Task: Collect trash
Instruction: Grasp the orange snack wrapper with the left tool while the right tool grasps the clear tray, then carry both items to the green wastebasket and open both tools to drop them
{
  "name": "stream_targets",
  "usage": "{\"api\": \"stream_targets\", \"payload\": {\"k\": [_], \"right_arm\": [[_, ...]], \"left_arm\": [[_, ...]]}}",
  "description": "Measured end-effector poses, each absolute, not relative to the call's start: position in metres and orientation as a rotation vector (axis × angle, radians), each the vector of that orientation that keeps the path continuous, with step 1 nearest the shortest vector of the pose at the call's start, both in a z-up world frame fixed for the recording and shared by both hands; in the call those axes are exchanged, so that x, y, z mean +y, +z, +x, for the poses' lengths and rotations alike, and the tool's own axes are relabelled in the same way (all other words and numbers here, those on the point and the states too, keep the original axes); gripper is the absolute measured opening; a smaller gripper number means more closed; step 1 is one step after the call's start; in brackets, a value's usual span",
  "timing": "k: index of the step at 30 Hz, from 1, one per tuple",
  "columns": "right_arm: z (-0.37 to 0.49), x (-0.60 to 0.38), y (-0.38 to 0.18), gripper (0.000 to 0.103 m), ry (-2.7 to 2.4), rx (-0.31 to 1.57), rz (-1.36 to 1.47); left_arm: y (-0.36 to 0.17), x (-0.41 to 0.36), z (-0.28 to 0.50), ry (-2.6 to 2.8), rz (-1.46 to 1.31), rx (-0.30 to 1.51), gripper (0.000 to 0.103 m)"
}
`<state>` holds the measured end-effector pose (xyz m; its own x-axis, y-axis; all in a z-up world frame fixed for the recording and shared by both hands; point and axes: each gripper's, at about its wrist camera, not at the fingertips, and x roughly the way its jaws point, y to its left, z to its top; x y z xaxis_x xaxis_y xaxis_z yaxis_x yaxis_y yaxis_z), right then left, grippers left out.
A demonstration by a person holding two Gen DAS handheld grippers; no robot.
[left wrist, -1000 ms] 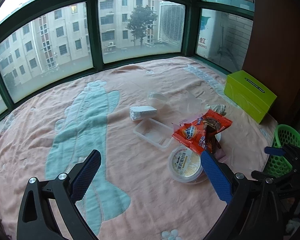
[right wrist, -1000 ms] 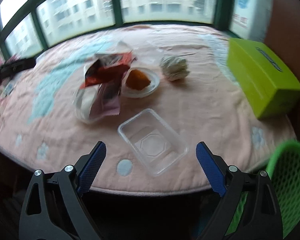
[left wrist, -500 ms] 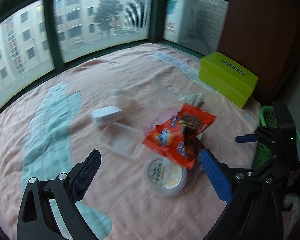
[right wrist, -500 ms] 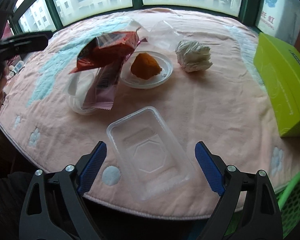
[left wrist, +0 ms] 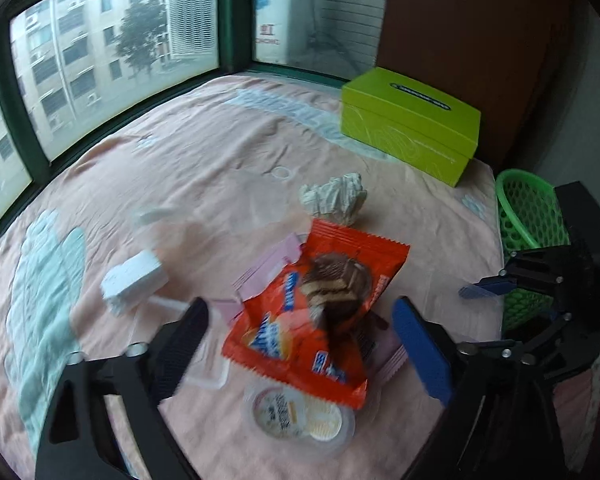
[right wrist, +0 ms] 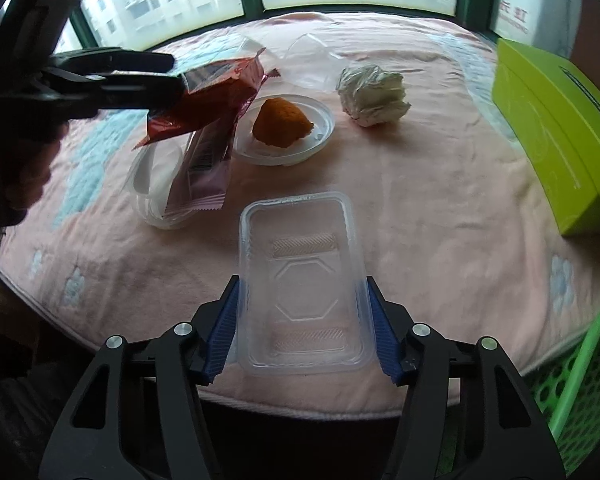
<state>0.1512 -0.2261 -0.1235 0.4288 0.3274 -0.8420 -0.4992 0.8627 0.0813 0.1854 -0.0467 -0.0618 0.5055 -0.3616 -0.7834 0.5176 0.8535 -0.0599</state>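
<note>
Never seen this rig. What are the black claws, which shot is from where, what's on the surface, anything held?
No robot: a person carries a two-finger gripper in each hand, each with a fisheye camera looking along its fingers. One shot is from the left gripper, one from the right gripper. On the pink blanket lie an orange snack wrapper, a clear rectangular plastic tray, a round clear dish holding an orange chunk, crumpled white paper and a lime-green box; a green mesh basket stands beside. Both jaws have just been closing: the left stands open around the orange wrapper, the right's pads press the tray's long sides.
</note>
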Motion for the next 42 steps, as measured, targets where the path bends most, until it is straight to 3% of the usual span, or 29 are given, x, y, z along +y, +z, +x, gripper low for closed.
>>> {"api": "stream_targets", "payload": {"k": [3, 9, 11, 14, 25, 42], "right_arm": [[0.149, -0.229, -0.119, 0.059, 0.496, 0.994, -0.158], [0.144, -0.237, -0.11, 0.059, 0.447, 0.971, -0.1], [0.141, -0.242, -0.106, 0.059, 0.43, 0.968, -0.075], [0.137, -0.255, -0.099, 0.059, 0.386, 0.953, -0.029], [0.103, -0.331, -0.064, 0.059, 0.144, 0.856, 0.089], [0.052, -0.444, -0.075, 0.063, -0.121, 0.869, 0.165]], "left_arm": [[-0.067, -0.05, 0.191, -0.548, 0.19, 0.913, 0.078], [-0.074, -0.051, 0.193, -0.573, 0.181, 0.93, 0.055], [-0.073, -0.05, 0.193, -0.577, 0.177, 0.926, 0.043], [-0.069, -0.048, 0.192, -0.57, 0.156, 0.923, 0.038], [-0.017, -0.061, 0.178, -0.575, 0.149, 0.829, 0.034], [0.006, -0.209, 0.139, -0.818, 0.159, 0.82, 0.034]]}}
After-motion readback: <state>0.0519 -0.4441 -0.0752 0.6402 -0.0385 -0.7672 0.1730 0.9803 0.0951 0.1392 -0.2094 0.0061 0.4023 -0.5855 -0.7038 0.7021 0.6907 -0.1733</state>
